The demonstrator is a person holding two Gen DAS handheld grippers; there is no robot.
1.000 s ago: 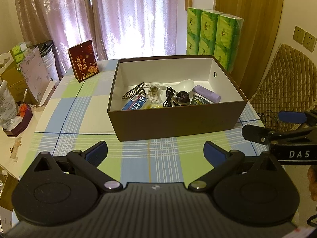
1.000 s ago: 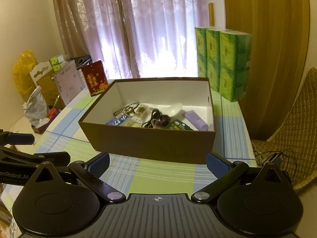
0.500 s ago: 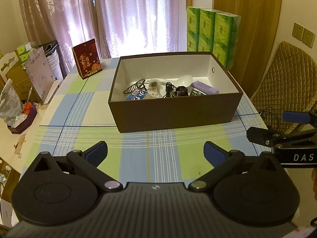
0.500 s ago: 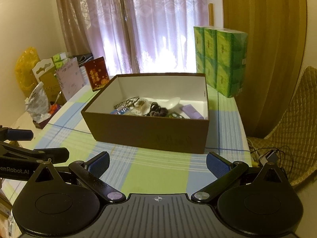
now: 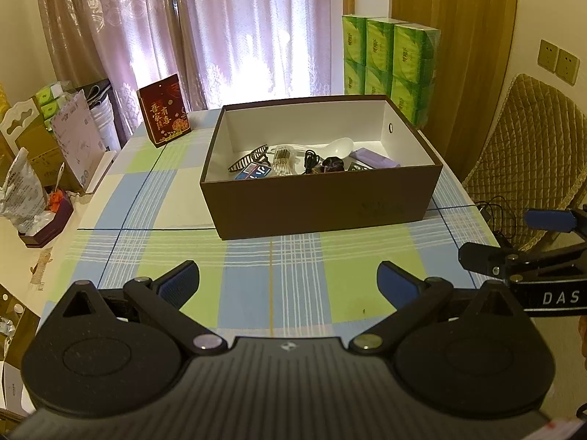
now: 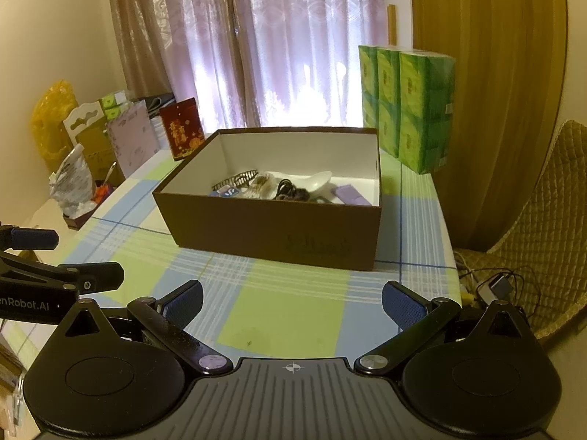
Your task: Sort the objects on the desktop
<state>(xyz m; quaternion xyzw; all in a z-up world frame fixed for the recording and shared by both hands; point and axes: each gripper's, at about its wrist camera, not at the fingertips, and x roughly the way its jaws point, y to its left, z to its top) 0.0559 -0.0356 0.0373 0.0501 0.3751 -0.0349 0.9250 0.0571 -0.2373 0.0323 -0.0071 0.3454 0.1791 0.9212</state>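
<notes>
Holding both claws back at the near edge of the bench (image 5: 121, 198), you look to be at the close of the sort, or pausing between picks. On the far left a red packet (image 5: 164, 110) stands upright near the curtain, well apart from everything else on the checked cloth. Your left claw (image 5: 288, 281) hangs with its jaws spread wide and nothing between them, over bare cloth. Ahead of it sits the brown box (image 5: 323, 201), and the small things are all inside it, lying along its floor: a striped hair clip (image 5: 246, 159) at the left, a blue card (image 5: 253, 173) just beside it, a bundle of cotton swabs (image 5: 283, 161), a black cable (image 5: 311, 159), a white spoon (image 5: 339, 145) and a purple block (image 5: 374, 159) at the right. Your right claw (image 6: 291, 302) is likewise spread and empty, short of the box's near wall, and its tip also shows at the right edge of the left view. Since no loose item shows on the cloth in front of the box, your next move is probably either to stop or to go for the red packet, which would mean a long reach past the box's left side. Compared with a second ago, the box sits farther from both cameras and less of its floor shows, so you have drawn both claws back and lower; the contents have not shifted.
</notes>
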